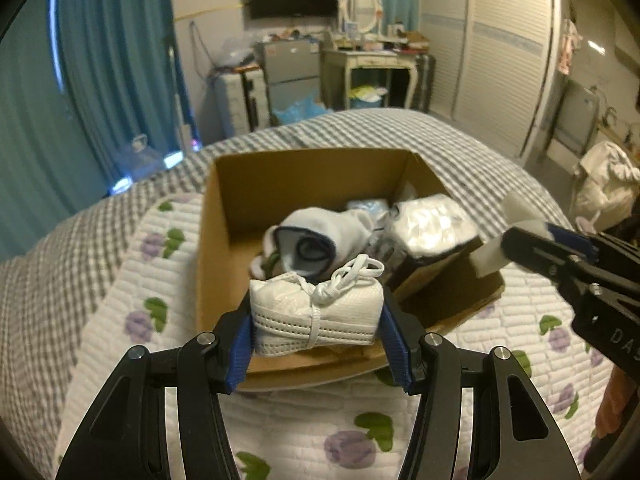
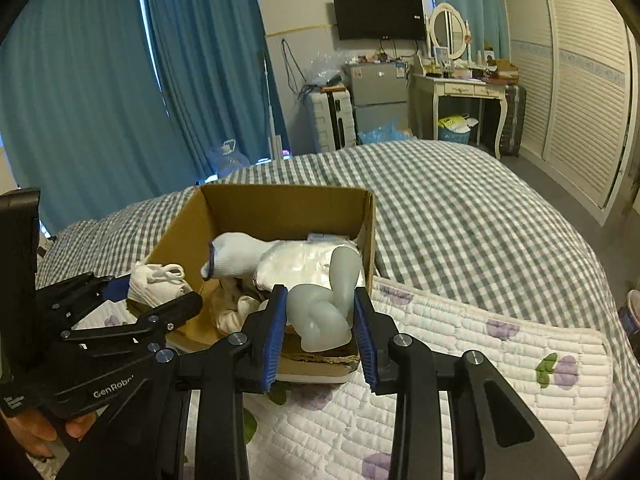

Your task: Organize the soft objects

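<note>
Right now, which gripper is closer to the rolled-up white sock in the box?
Left, though it's close. The left gripper, holding the mask bundle, sits just in front of the sock. The right gripper holds the knotted glove at the cardboard box's right corner.

Two matte-black plastic tools, left tool (image 1: 318,344) and right tool (image 2: 320,330): triangular cut-out linkage arms, silver round screws at pivots, ribbed blue finger pads (image 2: 274,340), white "GenRobot" lettering, bare skin of the holding hand (image 2: 44,432).
</note>
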